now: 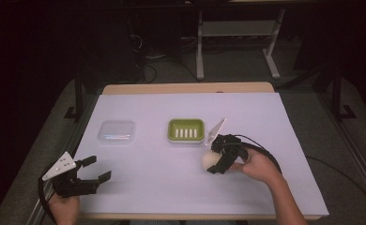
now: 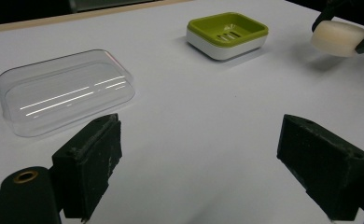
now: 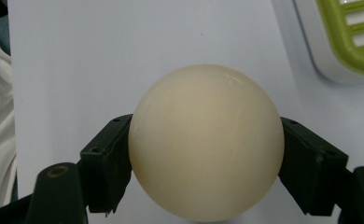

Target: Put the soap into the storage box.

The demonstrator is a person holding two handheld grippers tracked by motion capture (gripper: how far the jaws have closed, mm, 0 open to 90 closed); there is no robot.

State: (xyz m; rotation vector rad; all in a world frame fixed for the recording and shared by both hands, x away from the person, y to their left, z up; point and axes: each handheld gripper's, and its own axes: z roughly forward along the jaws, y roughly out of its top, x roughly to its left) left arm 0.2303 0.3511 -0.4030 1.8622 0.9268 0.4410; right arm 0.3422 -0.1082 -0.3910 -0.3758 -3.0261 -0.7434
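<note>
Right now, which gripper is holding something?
The right gripper, shut on the cream soap bar near the green soap dish. The left gripper is open and holds nothing.

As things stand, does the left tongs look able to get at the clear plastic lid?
Probably yes: the left tongs stand open and hold nothing, and only bare white table cover lies between them and the clear plastic lid.

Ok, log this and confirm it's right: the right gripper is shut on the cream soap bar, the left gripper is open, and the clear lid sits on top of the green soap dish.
One thing is wrong: the clear lid is not on the green soap dish. It lies on the table apart from it, as the high view shows. The right gripper is shut on the cream soap bar, and the left gripper is open.
</note>
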